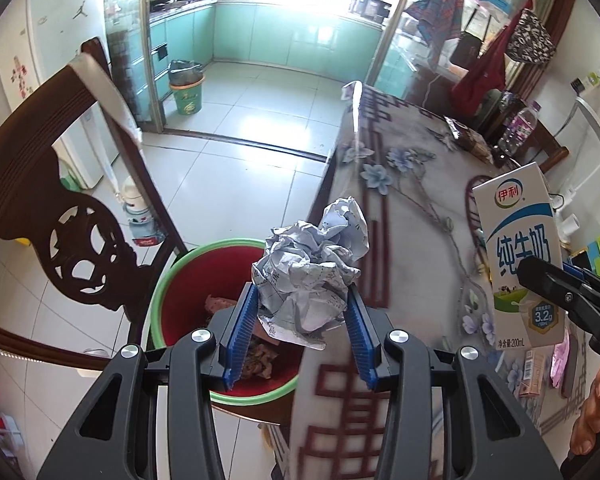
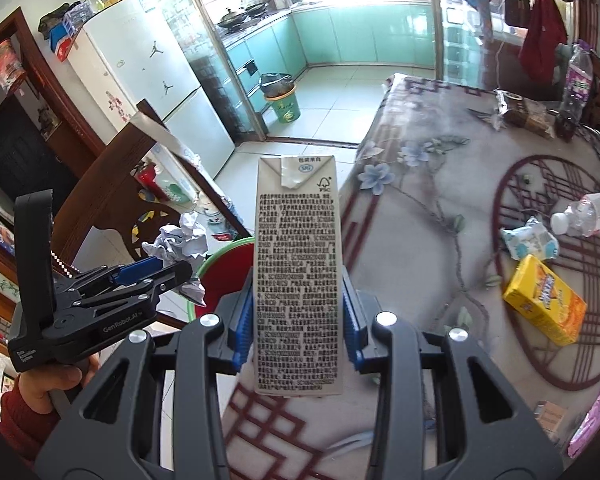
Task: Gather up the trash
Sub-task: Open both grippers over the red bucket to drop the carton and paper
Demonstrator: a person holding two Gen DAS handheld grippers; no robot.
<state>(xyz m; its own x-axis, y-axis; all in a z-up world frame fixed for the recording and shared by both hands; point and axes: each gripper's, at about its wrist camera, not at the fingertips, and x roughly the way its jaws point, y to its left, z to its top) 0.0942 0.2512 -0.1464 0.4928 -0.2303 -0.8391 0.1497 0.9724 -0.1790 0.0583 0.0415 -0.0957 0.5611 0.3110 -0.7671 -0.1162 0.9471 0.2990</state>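
the left tongs clamp a crumpled ball of white printed paper between blue ribbed pads, held above the round red bin with a green rim that stands on the floor at the tabletop's edge. at 3 o'clock in the left view, the right tongs grip an upright white and blue milk carton over the flower-patterned tabletop. a yellow box lies at 3 o'clock in the right view.
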